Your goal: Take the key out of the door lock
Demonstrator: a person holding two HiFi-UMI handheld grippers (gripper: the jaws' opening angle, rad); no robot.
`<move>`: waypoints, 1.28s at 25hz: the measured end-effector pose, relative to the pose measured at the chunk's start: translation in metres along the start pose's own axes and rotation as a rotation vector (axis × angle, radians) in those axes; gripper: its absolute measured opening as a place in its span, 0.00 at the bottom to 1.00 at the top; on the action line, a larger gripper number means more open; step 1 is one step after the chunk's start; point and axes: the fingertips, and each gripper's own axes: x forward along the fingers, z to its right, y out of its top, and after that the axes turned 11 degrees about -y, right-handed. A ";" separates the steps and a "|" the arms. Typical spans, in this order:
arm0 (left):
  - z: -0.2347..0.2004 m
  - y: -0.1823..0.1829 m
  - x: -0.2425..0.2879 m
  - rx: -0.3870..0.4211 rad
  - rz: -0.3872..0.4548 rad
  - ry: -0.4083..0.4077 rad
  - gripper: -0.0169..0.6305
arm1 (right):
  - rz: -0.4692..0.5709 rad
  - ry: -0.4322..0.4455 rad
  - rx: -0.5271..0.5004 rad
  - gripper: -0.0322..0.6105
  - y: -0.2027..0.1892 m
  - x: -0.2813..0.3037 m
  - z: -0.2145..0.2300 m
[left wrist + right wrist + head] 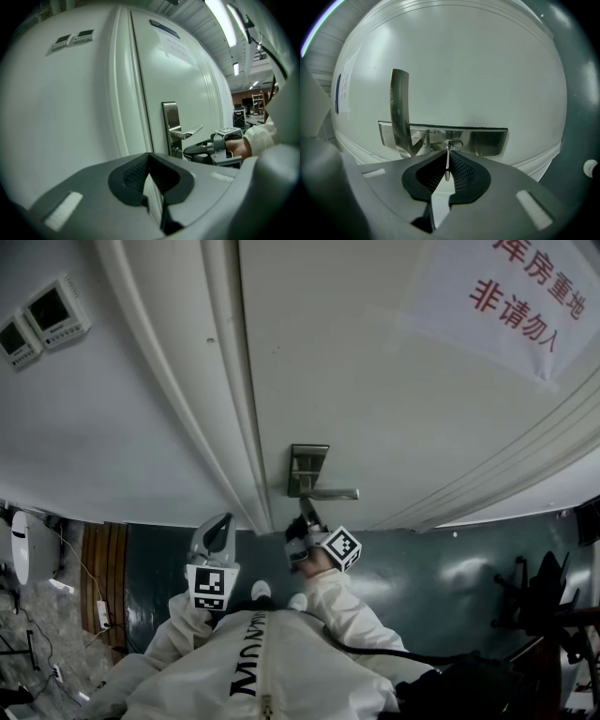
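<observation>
A steel lock plate (307, 465) with a lever handle (336, 494) is fixed to the white door (375, 362). My right gripper (307, 513) points straight at the plate, just under the handle. In the right gripper view its jaws (447, 153) are shut on the thin metal key (447, 169), whose far end sits in the keyhole (453, 144). My left gripper (218, 524) hovers left of the lock by the door frame, shut on nothing (150, 157). From the left gripper view, the right gripper (188, 151) meets the plate (170, 117) below the handle (190, 132).
The door frame moulding (230, 409) runs left of the lock. Two wall control panels (42, 320) hang at upper left. A paper sign with red characters (525, 292) is taped on the door. A dark stand (544, 601) is on the floor at right.
</observation>
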 end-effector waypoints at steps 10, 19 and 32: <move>0.010 0.003 0.001 0.005 0.010 -0.022 0.03 | -0.016 0.010 -0.102 0.08 -0.005 -0.014 -0.009; 0.020 0.006 0.006 0.013 0.018 -0.045 0.03 | -0.025 -0.024 -0.289 0.08 -0.005 -0.026 -0.018; 0.038 0.011 0.019 0.011 0.030 -0.087 0.03 | -0.050 -0.148 -0.751 0.08 -0.004 -0.059 -0.022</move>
